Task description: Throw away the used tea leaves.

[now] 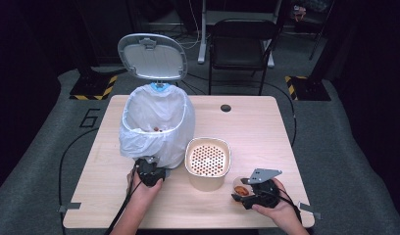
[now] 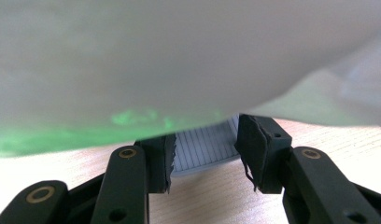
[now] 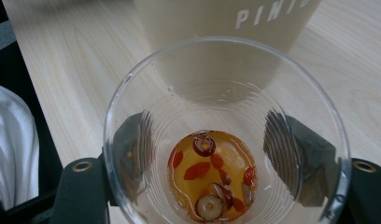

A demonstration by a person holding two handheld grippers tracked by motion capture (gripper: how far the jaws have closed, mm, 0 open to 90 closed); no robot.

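A clear plastic cup (image 3: 226,135) of tea dregs and red berries is clasped by the right gripper (image 1: 248,194) beside the perforated strainer bin (image 1: 208,161), apparently for draining, while the lined pedal bin (image 1: 156,127) is steadied at its ribbed base by the clenched left gripper (image 1: 150,172).

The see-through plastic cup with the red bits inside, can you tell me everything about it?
The clear, thin-walled plastic cup stands upright on the light wooden table, right in front of the beige strainer container. Its round rim is open and fine ridges ring its wall. At the bottom lies a little amber liquid with red berries and sliced reddish fruit pieces. The right gripper has its two black jaws on either side of the cup, pads against its wall, having just been closing.
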